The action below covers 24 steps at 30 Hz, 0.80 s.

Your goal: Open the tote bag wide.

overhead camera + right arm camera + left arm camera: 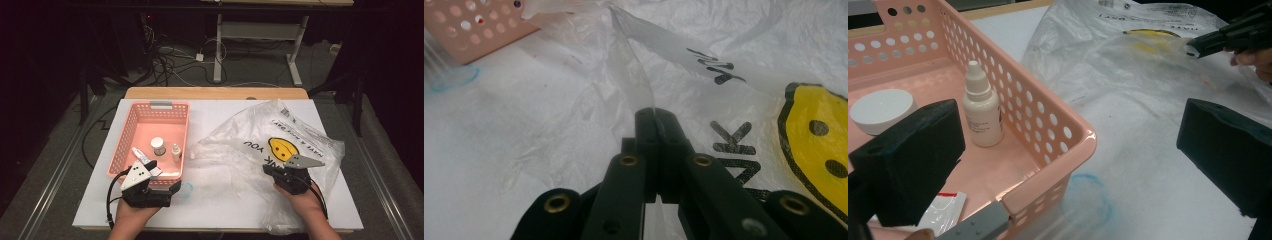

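A pink perforated basket (126,136) stands on the left of the table. It holds a white-capped jar (158,145), a small dropper bottle (980,110), a tube and a flat sachet (944,212). My left gripper (164,178) is open at the basket's near right corner (1058,131), one jaw inside the basket and one outside. A crumpled clear plastic bag (255,132) with a yellow smiley face lies on the right. My right gripper (268,169) is shut on a fold of the bag (634,80), which rises from its fingertips (655,117).
A clear cup with a blue rim (186,190) lies on the white table top (225,207) just outside the basket's near right corner. Beyond the table's far wooden edge (215,93), cables and desk legs stand on the floor.
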### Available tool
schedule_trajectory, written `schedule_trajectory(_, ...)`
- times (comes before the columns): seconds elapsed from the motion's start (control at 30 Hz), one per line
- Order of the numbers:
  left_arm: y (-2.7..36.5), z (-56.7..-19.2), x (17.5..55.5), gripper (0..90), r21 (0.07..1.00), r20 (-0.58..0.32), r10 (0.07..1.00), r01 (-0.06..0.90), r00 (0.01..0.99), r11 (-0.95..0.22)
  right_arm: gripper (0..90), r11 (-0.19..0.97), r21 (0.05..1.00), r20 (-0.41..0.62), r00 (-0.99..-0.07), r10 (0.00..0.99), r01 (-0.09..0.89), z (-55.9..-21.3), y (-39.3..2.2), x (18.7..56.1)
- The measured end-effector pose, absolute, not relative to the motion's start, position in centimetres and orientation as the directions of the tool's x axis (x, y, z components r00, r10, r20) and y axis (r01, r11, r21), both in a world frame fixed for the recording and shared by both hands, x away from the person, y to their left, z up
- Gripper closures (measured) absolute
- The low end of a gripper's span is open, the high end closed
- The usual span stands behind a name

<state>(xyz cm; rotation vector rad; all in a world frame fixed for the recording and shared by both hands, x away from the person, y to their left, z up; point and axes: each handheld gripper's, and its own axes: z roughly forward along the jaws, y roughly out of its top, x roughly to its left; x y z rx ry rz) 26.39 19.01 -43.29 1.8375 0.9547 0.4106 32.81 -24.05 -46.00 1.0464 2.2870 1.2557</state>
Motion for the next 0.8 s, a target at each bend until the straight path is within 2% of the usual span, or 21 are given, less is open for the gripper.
schedule_trajectory(0.63, 19.7, -43.2, 26.7, 0.0, 0.881, -0.138, 0.767, 0.431, 0.626, -0.193, 90.0, 0.252, 0.901, 0.043, -0.654, 0.756, 0.352, -42.2, -24.7, 33.2)
schedule_trajectory(0.8, 20.2, -43.2, 26.9, 0.0, 0.883, -0.142, 0.773, 0.432, 0.618, -0.184, 90.0, 0.205, 0.920, 0.065, -0.646, 0.761, 0.335, -41.4, -24.6, 33.8)
